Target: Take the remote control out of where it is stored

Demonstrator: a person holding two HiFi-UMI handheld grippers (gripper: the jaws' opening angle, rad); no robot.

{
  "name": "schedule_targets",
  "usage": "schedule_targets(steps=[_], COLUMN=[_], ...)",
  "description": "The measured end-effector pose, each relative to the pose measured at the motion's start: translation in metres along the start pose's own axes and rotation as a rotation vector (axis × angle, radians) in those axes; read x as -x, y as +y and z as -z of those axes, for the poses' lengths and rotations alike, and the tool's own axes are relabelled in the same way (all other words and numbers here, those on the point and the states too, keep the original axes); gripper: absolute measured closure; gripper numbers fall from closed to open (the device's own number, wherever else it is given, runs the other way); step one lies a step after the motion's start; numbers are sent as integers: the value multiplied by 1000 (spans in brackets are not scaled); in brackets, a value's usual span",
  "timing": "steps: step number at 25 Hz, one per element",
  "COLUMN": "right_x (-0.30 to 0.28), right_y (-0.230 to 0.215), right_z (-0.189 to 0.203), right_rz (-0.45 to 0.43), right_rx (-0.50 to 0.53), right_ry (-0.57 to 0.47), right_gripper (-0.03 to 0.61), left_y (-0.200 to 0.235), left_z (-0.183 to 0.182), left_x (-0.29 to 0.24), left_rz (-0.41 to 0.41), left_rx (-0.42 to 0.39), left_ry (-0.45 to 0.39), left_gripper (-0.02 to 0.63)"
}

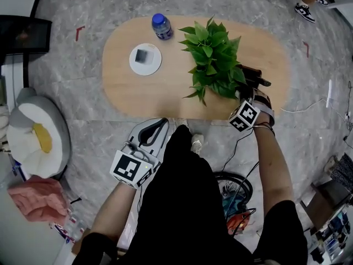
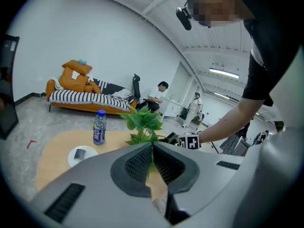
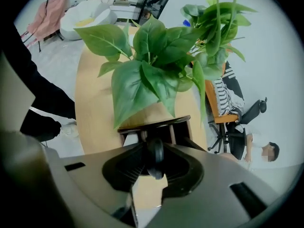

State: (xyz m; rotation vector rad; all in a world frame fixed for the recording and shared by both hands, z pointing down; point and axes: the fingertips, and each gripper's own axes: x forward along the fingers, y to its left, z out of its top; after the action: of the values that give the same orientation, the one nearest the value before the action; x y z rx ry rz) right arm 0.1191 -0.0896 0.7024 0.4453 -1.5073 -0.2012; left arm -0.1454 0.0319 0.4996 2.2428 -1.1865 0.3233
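A black remote control stands upright in a dark wooden holder with open compartments, on the right part of the oval wooden table, just beside a leafy potted plant. My right gripper points steeply down onto the holder, and its pads are shut on the remote's rounded top end. Leaves hide the holder's far side. My left gripper is shut and empty, held low in front of the table's near edge; its pads meet with nothing between them.
A blue-capped water bottle and a white round dish with a small dark object sit on the table's left half. A white beanbag and pink cloth lie at the left. Cables trail on the floor.
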Motion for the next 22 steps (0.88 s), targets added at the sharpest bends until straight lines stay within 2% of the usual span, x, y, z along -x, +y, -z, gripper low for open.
schedule_targets(steps=[8,13,22], right_x=[42,69,119], right_y=[0,0,14], right_z=[8,11,18], right_rz=[68,110,156], right_rx=[-72,-100,-127], right_ry=[-72,-121,-191], right_gripper=[477,476,477], left_y=[-24,-49,-58], left_z=[0,-6,-7], left_x=[-13,-20,-7], left_rz=[23,56,20], left_rx=[3,-36,-39], left_ry=[-25,-28,-63], left_gripper=[598,598,598])
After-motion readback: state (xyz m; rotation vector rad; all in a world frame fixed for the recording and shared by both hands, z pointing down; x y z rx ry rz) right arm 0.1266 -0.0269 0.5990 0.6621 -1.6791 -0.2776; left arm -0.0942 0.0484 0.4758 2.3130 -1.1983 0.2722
